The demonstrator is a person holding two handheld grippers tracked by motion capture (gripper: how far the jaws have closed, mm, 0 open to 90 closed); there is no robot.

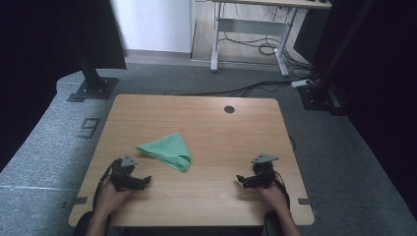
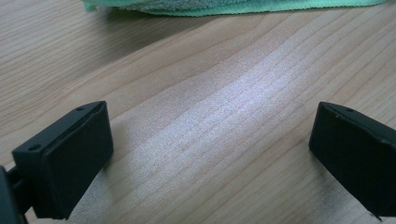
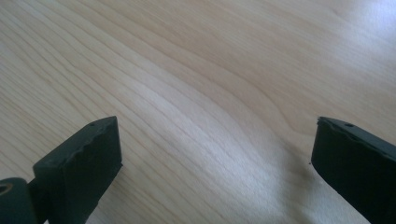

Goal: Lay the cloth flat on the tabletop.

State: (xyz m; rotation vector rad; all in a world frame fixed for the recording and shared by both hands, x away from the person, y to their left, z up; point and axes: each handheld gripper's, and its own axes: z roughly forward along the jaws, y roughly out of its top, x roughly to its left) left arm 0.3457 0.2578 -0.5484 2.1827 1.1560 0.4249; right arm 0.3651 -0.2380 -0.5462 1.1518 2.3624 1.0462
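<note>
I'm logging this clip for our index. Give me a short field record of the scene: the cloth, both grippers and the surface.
cloth: green cloth, folded into a rough triangle, lying flat left of the table's middle
left gripper: left gripper low over the table near the person's edge, jaws wide apart, holding nothing, close to the cloth but apart from it
right gripper: right gripper low over bare wood, jaws wide apart, holding nothing, well away from the cloth
surface: light wooden table with a round cable hole at the far edge
</note>
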